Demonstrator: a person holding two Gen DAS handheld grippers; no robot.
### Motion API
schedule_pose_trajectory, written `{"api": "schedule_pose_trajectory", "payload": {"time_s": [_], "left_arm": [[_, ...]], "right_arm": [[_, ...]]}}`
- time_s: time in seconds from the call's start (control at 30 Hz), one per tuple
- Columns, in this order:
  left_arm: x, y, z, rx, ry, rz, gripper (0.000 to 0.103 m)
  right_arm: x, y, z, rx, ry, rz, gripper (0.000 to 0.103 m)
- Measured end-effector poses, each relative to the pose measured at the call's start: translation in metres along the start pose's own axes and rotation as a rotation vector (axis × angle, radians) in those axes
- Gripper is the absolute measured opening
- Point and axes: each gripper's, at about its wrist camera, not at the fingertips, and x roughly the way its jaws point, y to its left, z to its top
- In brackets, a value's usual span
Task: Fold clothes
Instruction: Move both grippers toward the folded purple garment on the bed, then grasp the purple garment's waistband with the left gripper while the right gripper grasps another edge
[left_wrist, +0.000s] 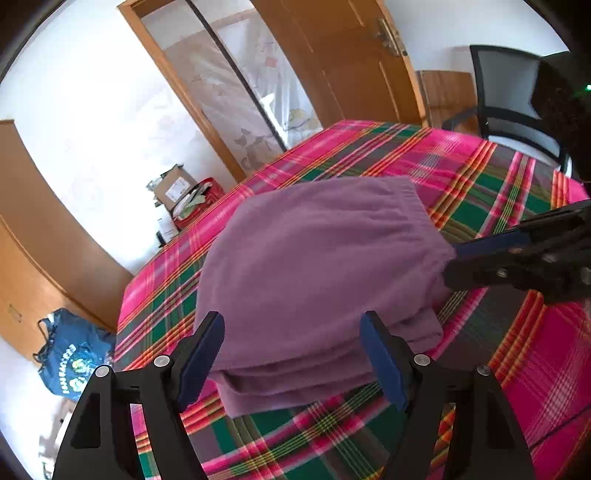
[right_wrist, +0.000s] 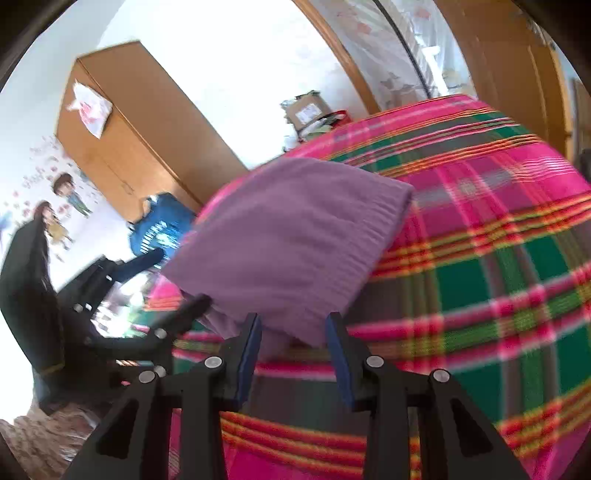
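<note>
Facing a folded purple garment (left_wrist: 317, 266) lying on the plaid bedspread (left_wrist: 498, 177), we hold the left gripper (left_wrist: 291, 354) wide apart at its near edge; our right gripper (right_wrist: 293, 345), narrower but empty, sits at its corner.

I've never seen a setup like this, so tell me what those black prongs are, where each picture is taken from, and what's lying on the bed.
The black prongs are hand-held grippers, one carried in each of a person's hands; each has two blue-padded fingers and a camera looking along them. One picture looks out from the left gripper, the other from the right gripper.

A folded purple garment lies on a pink and green plaid bedspread. Both grippers are open at the garment's edges, and neither seems to be gripping it. The right gripper also shows at the side of the left picture.
</note>
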Motion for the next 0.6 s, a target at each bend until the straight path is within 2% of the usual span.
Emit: {"api": "schedule_pose_trajectory", "payload": {"time_s": [0.03,0.1,0.2,0.3,0.37,0.43,0.5,0.57,0.6], "left_arm": [[0.0,0.001,0.001,-0.001,-0.006,-0.008,0.077],[0.001,0.003,0.002,-0.003,-0.018,-0.024,0.077],[0.003,0.005,0.004,-0.006,-0.036,-0.047,0.077],[0.004,0.006,0.003,-0.006,-0.042,-0.06,0.077],[0.004,0.005,0.001,-0.006,-0.042,-0.065,0.077],[0.005,0.004,-0.001,-0.005,-0.042,-0.07,0.077],[0.005,0.004,-0.002,-0.004,-0.042,-0.074,0.077],[0.006,0.003,-0.004,-0.003,-0.042,-0.079,0.077],[0.006,0.002,-0.005,-0.003,-0.042,-0.081,0.077]], "right_arm": [[0.002,0.0,0.002,0.006,0.002,0.012,0.02],[0.002,0.002,0.007,0.002,-0.003,0.034,0.007],[0.0,0.005,0.022,-0.007,-0.028,0.052,0.005],[-0.008,0.001,0.026,0.008,-0.035,0.047,0.007],[-0.007,-0.005,0.019,0.027,-0.005,0.021,0.007],[-0.004,-0.011,0.01,0.033,0.029,-0.019,0.018],[-0.004,-0.018,0.002,0.055,0.03,-0.048,0.023],[-0.005,-0.026,-0.002,0.099,0.008,-0.045,0.029],[-0.005,-0.029,-0.003,0.124,0.004,-0.015,0.033]]}}
